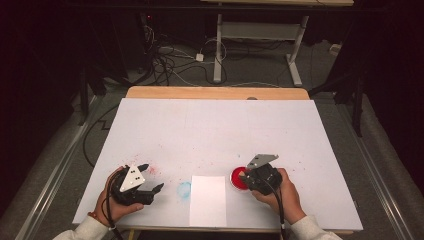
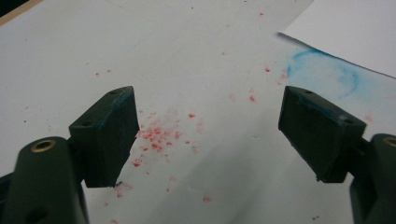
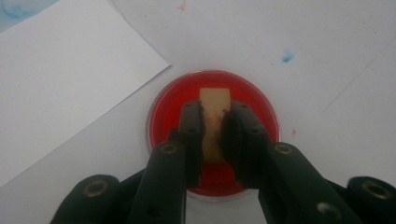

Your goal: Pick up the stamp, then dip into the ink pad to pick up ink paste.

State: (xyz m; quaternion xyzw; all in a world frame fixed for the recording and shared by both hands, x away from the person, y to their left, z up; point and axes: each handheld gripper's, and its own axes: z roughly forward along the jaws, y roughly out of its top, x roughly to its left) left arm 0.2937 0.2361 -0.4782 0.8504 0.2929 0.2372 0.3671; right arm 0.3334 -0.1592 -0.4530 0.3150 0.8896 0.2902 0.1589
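We look down on a table covered in white paper (image 1: 215, 130), with a person's forearms entering from the near edge. Our right gripper (image 3: 214, 122) is clamped narrowly on a small tan block (image 3: 215, 105), a stamp-like piece whose long axis runs straight out between the jaws, away from the hand. The block's far end sits directly over a round red dish (image 3: 261, 100) of ink or paint; we cannot tell whether it touches the red surface. In the high view that dish (image 1: 236, 178) lies near the table's near edge, right of centre, just at the tip of the right gripper (image 1: 245, 176). A blank white sheet (image 1: 208, 200) lies just left of the dish, toward the middle of the near edge, so the coming move, we judge, is a short carry leftward from dish to sheet. A faint blue ring stain (image 1: 184, 189) sits just left of that sheet. Our left gripper (image 1: 150, 176) waits near the left end of the near edge, jaws spread wide and empty over scattered red specks (image 2: 156, 135), farther from the dish than the right one.
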